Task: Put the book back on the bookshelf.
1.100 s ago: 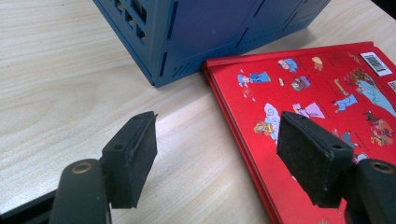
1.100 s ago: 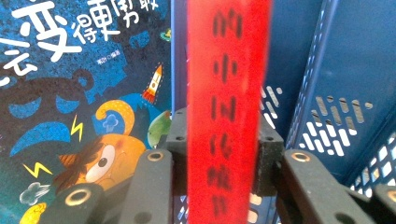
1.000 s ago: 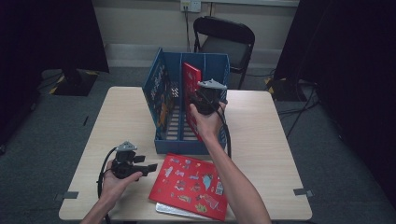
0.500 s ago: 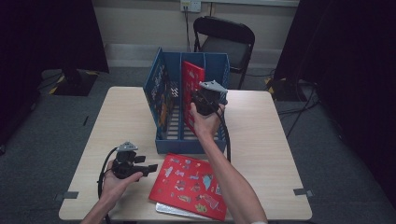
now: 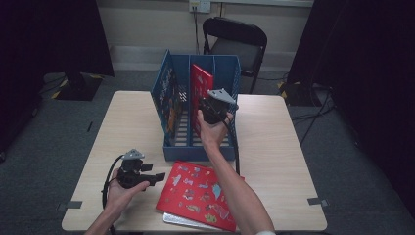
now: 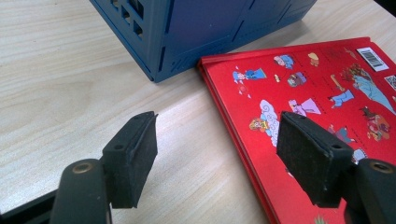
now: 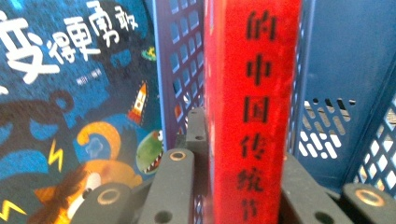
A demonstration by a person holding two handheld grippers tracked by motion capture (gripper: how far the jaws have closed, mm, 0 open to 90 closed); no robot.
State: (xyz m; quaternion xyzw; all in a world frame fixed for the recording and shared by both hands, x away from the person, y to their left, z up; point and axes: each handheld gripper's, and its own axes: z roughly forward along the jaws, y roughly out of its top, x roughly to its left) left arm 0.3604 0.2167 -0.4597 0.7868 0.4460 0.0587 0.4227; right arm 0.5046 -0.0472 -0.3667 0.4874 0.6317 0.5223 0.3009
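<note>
- The left gripper (image 5: 155, 177) is resting low over the near left part of the surface (image 5: 122, 127), held in the person's left hand (image 5: 122, 188), with its jaws standing wide apart and gripping nothing.
- In the left gripper view, those jaws are pointing toward the near corner of the blue file rack (image 6: 196, 32) and the edge of a flat red book (image 6: 327, 88) lying just beside it.
- A blue picture book (image 5: 169, 98) is standing upright in the rack's left compartment.
- The upright red book (image 5: 200, 93) is sitting in the middle compartment, tilted slightly.
- The right gripper (image 5: 213, 110) is reaching over the rack's near end, its jaws clamped on the spine of the upright red book (image 7: 252, 107), one jaw on each side.
- A black folding chair (image 5: 235, 44) is standing beyond the surface.
</note>
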